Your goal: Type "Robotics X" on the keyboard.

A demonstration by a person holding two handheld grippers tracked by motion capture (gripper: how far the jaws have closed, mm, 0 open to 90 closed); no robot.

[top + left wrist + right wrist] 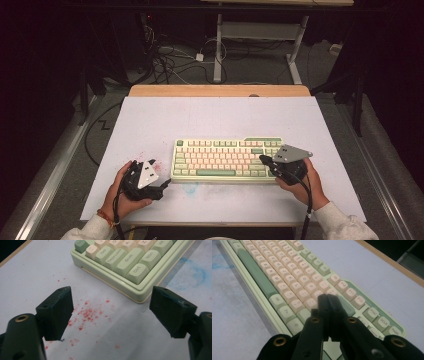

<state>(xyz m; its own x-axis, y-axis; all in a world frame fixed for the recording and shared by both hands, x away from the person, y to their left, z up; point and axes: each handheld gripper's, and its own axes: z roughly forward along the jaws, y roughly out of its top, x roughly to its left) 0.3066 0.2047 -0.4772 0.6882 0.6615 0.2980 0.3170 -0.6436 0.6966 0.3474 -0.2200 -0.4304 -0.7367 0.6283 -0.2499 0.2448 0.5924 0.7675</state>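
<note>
Green-cased, with cream, pink and sage keycaps, the rectangular plastic keyboard [227, 160] lies near the middle of my white table mat [215, 117], long axis running left to right. My right gripper [327, 300] is nearer, jaws pressed together, tips poised over the keys at its right end. My left gripper [110, 312] waits off the near-left corner, jaws wide apart over red speckles [86, 315].

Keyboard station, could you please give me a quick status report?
Left tool open, off the keyboard's left corner. Right tool shut, over the right-hand keys. Red specks on the table; nothing blocking.
</note>
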